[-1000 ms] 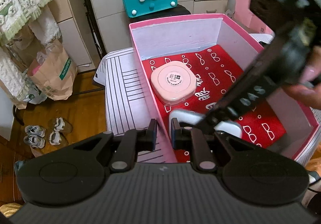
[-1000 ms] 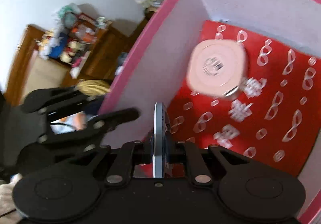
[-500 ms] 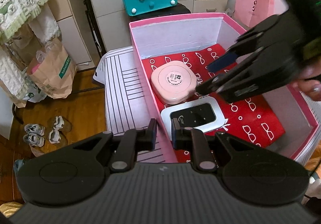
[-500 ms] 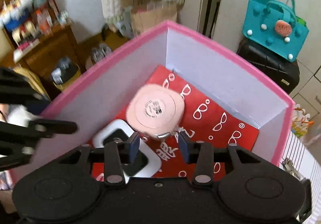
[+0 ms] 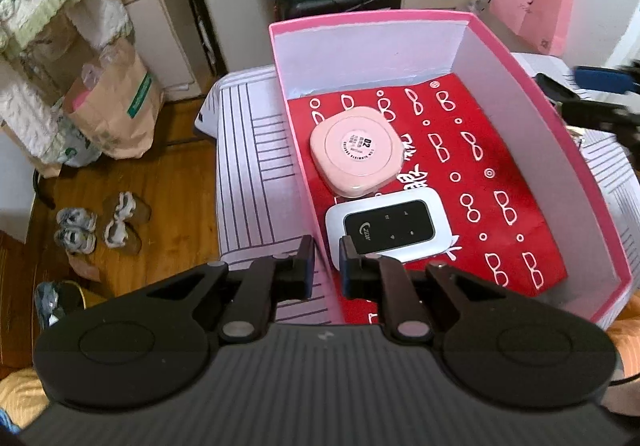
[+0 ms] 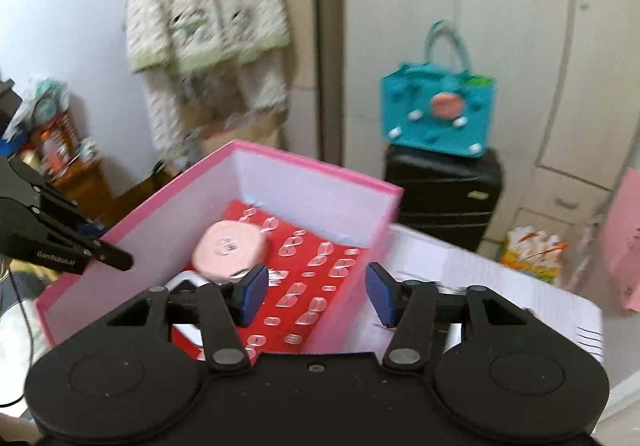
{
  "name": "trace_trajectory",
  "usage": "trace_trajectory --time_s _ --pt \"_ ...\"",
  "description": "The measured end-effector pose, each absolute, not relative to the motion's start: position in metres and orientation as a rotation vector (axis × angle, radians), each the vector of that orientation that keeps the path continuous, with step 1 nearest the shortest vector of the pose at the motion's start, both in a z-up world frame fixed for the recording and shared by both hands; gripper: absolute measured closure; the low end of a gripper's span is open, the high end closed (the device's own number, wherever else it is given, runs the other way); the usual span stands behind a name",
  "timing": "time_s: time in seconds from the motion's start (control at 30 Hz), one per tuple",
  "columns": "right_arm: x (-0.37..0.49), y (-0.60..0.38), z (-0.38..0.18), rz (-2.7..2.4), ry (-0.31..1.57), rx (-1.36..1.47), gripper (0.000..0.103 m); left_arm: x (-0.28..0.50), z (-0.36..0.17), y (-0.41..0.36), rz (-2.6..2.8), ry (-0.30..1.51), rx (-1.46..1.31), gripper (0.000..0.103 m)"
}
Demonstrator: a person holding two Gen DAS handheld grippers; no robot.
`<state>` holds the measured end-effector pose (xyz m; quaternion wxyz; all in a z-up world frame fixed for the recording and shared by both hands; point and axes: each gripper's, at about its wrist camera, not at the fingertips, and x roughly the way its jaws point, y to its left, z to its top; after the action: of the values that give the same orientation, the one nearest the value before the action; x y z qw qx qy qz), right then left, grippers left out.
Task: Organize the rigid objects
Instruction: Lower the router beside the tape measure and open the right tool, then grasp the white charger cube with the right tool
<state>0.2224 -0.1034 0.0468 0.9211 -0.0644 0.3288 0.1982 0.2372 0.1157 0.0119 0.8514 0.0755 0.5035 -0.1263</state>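
**White device now lies in the pink box**

On the striped tabletop (image 5: 248,150), the pink box (image 5: 532,86) holds a pink case (image 5: 356,150) and, just beside it, the white device (image 5: 390,230) the right gripper (image 6: 316,292) carried a second ago. Its empty jaws are opening. The left gripper (image 5: 325,266) pinches the box wall, steadying it.
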Motion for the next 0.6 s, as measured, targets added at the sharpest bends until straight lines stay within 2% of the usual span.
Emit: trace_trajectory --time_s 0.13,0.6 --pt "0.213 -0.133 0.038 0.319 0.662 -0.155 0.044 0.243 0.014 0.111 -0.231 1.087 0.163 0.091" --pt "0.163 -0.211 -0.026 0.293 0.868 -0.009 0.041 0.249 0.023 0.093 -0.193 1.170 0.301 0.093"
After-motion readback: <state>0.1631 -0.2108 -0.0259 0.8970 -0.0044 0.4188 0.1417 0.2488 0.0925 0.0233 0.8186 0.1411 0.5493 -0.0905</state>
